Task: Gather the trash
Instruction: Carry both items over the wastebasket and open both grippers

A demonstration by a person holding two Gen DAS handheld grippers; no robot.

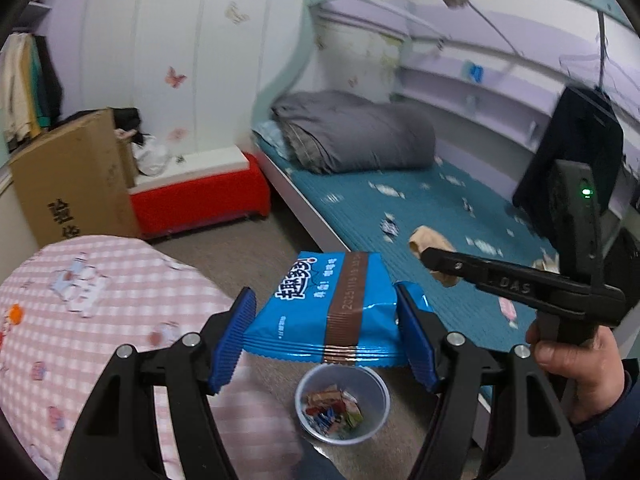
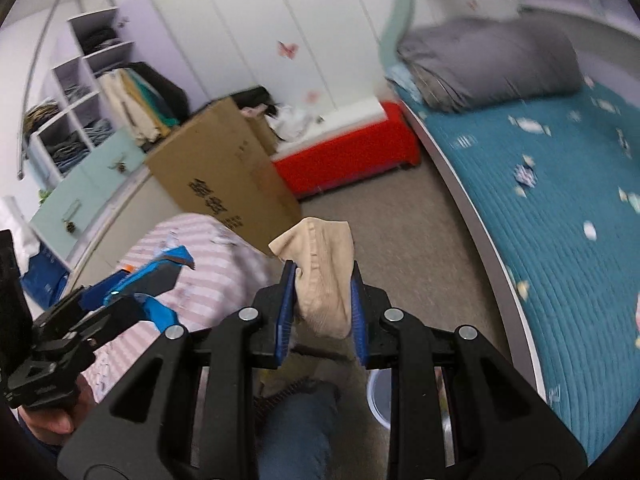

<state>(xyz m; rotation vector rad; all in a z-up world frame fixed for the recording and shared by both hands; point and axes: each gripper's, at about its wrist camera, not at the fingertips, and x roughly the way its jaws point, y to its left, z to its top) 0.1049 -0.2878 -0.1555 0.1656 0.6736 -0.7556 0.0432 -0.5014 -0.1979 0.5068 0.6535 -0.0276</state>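
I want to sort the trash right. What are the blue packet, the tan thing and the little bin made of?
Blue snack packet: glossy plastic film, going by its shine and crimped seal.
Tan item: soft ribbed knit fabric, perhaps a sock.
Small bin: translucent plastic, probably; wrappers show inside.

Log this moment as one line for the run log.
left gripper: shut on blue snack bag | right gripper: shut on beige cloth | trash bowl: below

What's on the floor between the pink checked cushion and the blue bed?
A clear plastic cup holding candy wrappers stands on the carpet there, below the held blue snack bag. The left wrist view shows it.
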